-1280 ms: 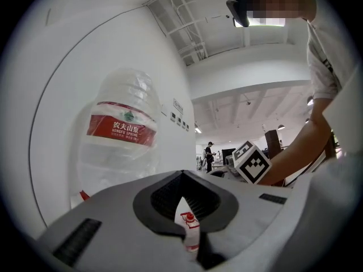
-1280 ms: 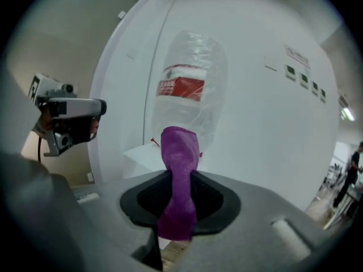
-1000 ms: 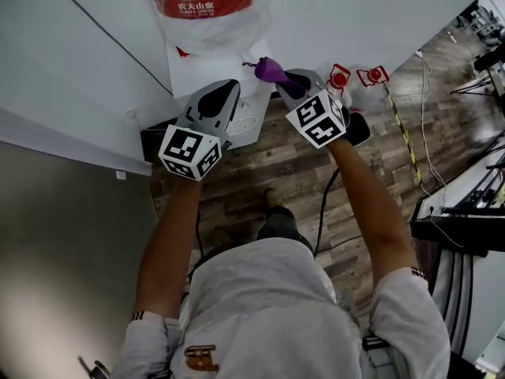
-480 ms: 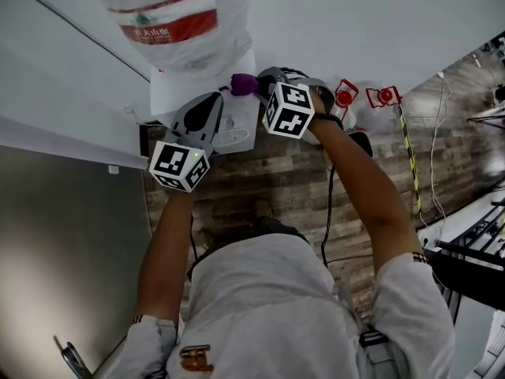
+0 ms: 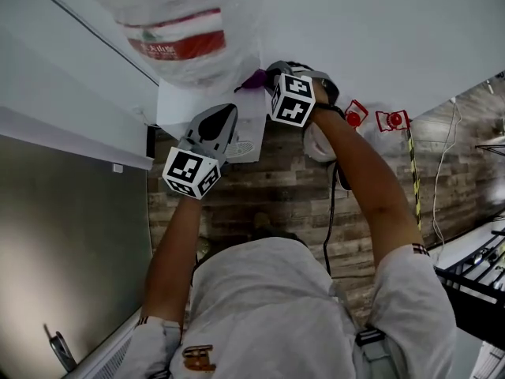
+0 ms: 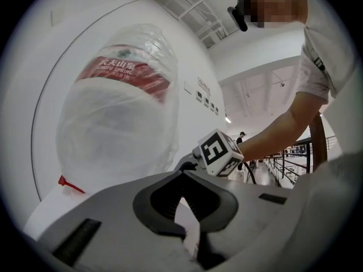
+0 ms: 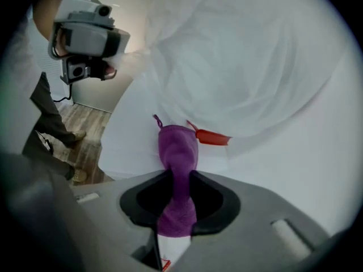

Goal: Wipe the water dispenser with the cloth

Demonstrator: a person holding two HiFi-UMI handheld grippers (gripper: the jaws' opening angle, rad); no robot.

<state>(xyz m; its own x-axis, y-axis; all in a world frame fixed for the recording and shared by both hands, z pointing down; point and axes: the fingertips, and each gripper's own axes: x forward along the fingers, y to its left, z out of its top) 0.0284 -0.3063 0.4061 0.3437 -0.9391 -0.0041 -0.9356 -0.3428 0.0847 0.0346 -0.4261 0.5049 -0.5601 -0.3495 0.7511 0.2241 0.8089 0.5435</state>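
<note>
The white water dispenser point(image 5: 180, 105) stands against the wall, and its bottle point(image 5: 185, 30), wrapped in clear plastic with a red label, sits on top. My right gripper point(image 5: 272, 81) is shut on a purple cloth point(image 5: 254, 79). The cloth point(image 7: 178, 146) hangs out past the jaws onto the dispenser's white top point(image 7: 127, 146), at the foot of the bottle point(image 7: 244, 55). My left gripper point(image 5: 219, 123) hovers over the dispenser's front edge, jaws together and holding nothing. In its own view, the left gripper point(image 6: 182, 208) faces the bottle point(image 6: 119, 123).
A red plastic tie point(image 7: 211, 136) sticks out at the bottle's base. Wood floor point(image 5: 276, 188) lies below, with a black cable point(image 5: 331, 212) and two red stands point(image 5: 392, 120) to the right. A grey panel point(image 5: 71, 235) fills the left side.
My right gripper has carried the cloth left and farther in, from beside the dispenser onto its top near the bottle. The left gripper has stayed at the front edge.
</note>
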